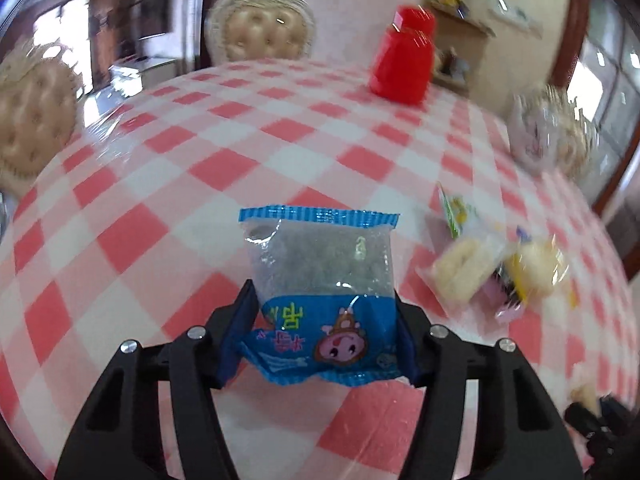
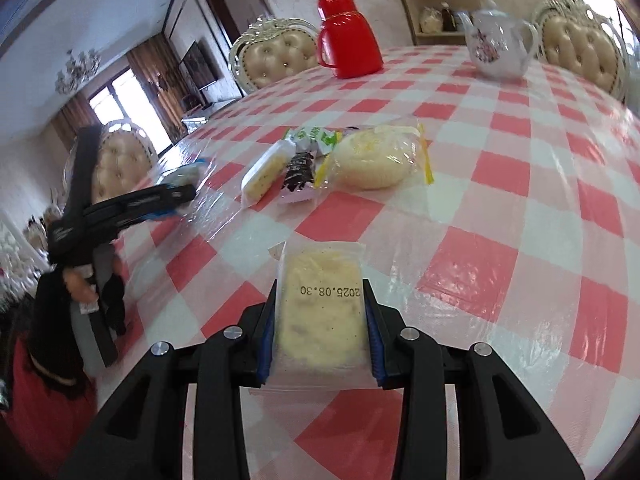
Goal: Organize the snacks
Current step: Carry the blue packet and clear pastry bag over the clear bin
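My left gripper [image 1: 324, 320] is shut on a blue snack packet [image 1: 324, 292] with a cartoon face, held above the checked tablecloth [image 1: 200, 168]. My right gripper [image 2: 320, 320] is shut on a clear-wrapped pale biscuit packet [image 2: 320, 312] stamped 2025.08.30. A pile of snacks lies on the table: a round bread in a yellow-edged bag [image 2: 376, 156], a pale wafer packet [image 2: 266, 172], a dark packet [image 2: 300, 172] and a green packet [image 2: 316, 136]. The pile also shows blurred in the left wrist view [image 1: 496, 264]. The left gripper shows in the right wrist view [image 2: 160, 200], left of the pile.
A red lidded jug [image 2: 348, 36] and a white flowered teapot [image 2: 500, 44] stand at the far side of the table. Cream tufted chairs [image 2: 276, 56] surround it. A wooden shelf [image 2: 436, 0] stands against the back wall. The table edge [image 2: 132, 240] runs along the left.
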